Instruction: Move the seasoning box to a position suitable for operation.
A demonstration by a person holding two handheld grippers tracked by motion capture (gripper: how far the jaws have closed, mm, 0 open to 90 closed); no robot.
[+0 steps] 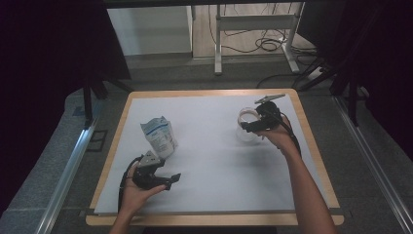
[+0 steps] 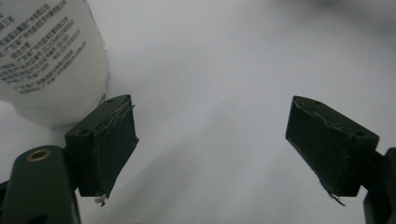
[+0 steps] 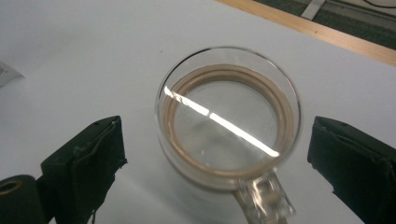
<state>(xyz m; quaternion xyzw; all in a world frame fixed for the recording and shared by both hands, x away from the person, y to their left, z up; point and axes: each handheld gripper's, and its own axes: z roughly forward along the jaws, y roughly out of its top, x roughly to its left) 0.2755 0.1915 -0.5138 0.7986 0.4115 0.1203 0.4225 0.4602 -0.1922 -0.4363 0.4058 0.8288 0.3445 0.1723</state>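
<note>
A white pouch (image 1: 159, 136) with blue print stands upright on the left half of the white mat. Its printed side (image 2: 46, 56) fills the upper left of the left gripper view. My left gripper (image 1: 173, 180) is just in front of the pouch, low over the mat and pointing right. It is open (image 2: 210, 144) with nothing between its jaws. A round clear glass jar (image 1: 247, 124) with a tan ring under its rim stands at the right. My right gripper (image 1: 246, 127) hovers over it, open (image 3: 217, 140), with one jaw on each side of the jar (image 3: 229, 116) and apart from the glass.
The white mat (image 1: 214, 161) covers a wooden table whose rim (image 1: 311, 146) shows all round. A clear tab (image 3: 264, 198) juts from the jar toward my right gripper. Beyond the table are a metal desk frame (image 1: 253, 24) and floor cables (image 1: 268, 44).
</note>
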